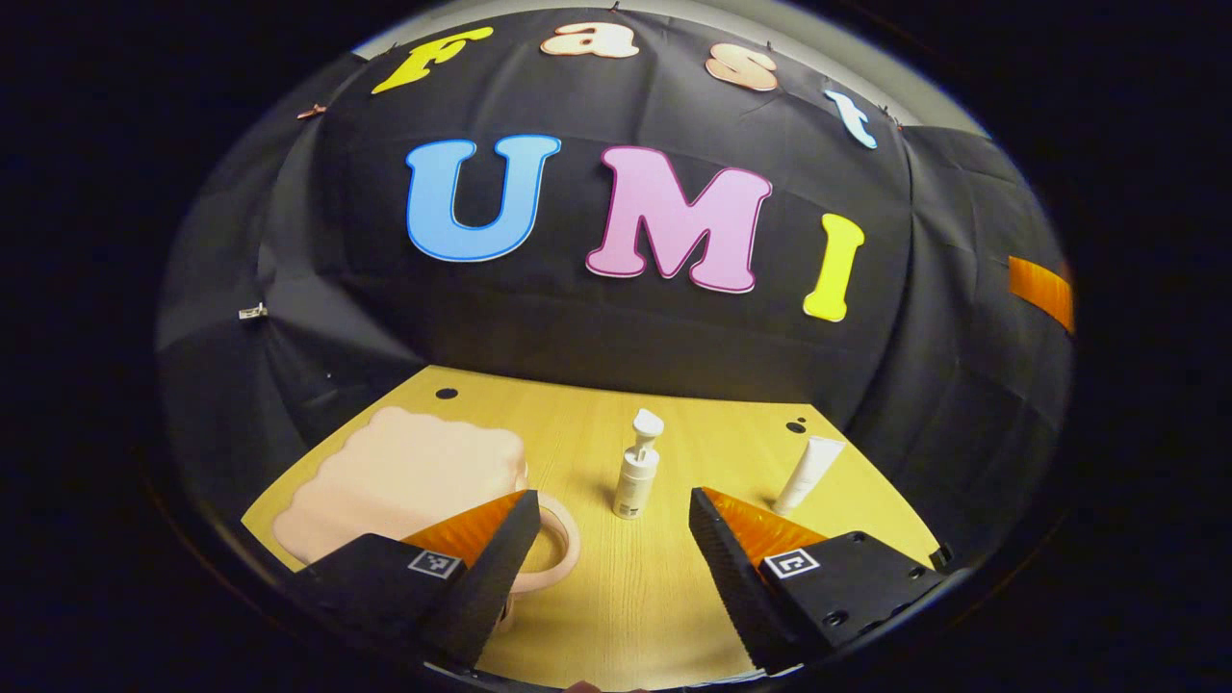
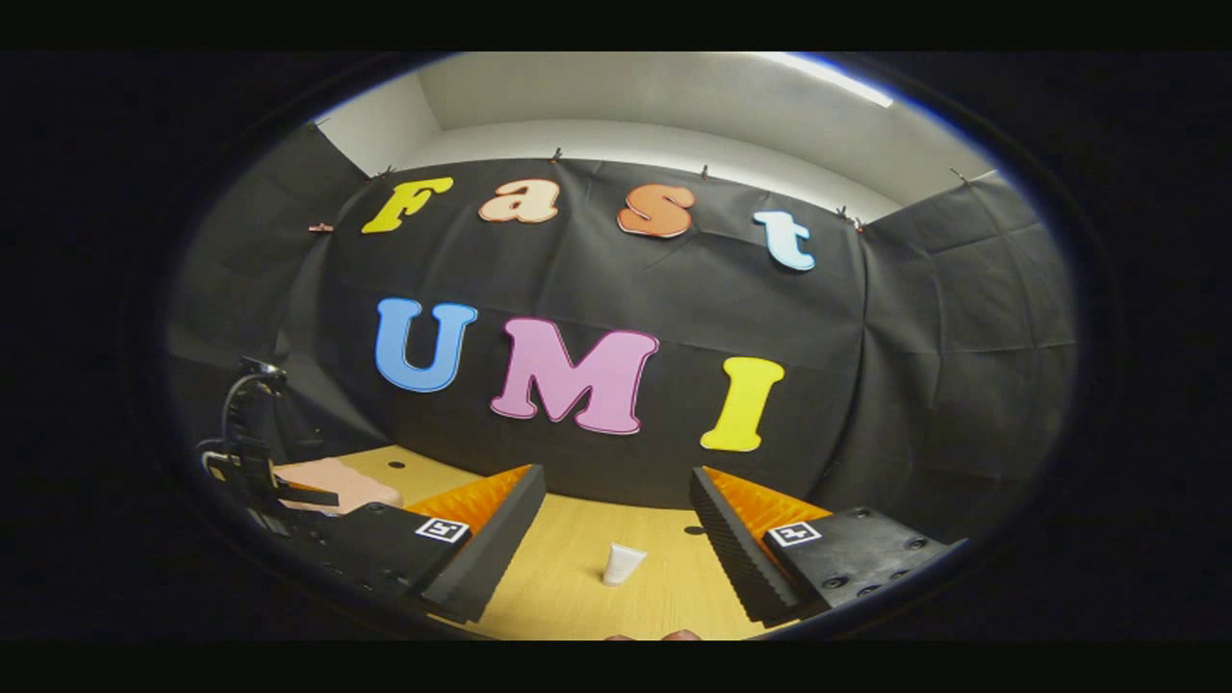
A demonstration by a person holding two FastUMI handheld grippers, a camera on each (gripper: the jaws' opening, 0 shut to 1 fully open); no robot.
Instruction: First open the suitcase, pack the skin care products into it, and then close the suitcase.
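Left gripper view had the pink suitcase (image 1: 404, 481) lying shut at lower left, pump bottle (image 1: 637, 472) at centre, tube (image 1: 808, 472) to its right — nothing packed. Left gripper (image 1: 611, 525) and right gripper (image 2: 616, 510) both gaped, empty — opening looked next.

A pale pink suitcase (image 1: 409, 481) with a scalloped edge is seen lying flat and closed on the left part of the wooden worktop (image 1: 635, 597), its looped handle (image 1: 558, 549) turned toward the camera. A white pump bottle (image 1: 635, 472) is stood upright near the middle of the worktop, just to the right of the suitcase and apart from it. A white tube (image 1: 807, 474) is laid further right, well apart from the bottle, its length angled away. In the right gripper view, the tube (image 2: 623, 564) is seen end-on and the suitcase (image 2: 332, 483) at the far left.
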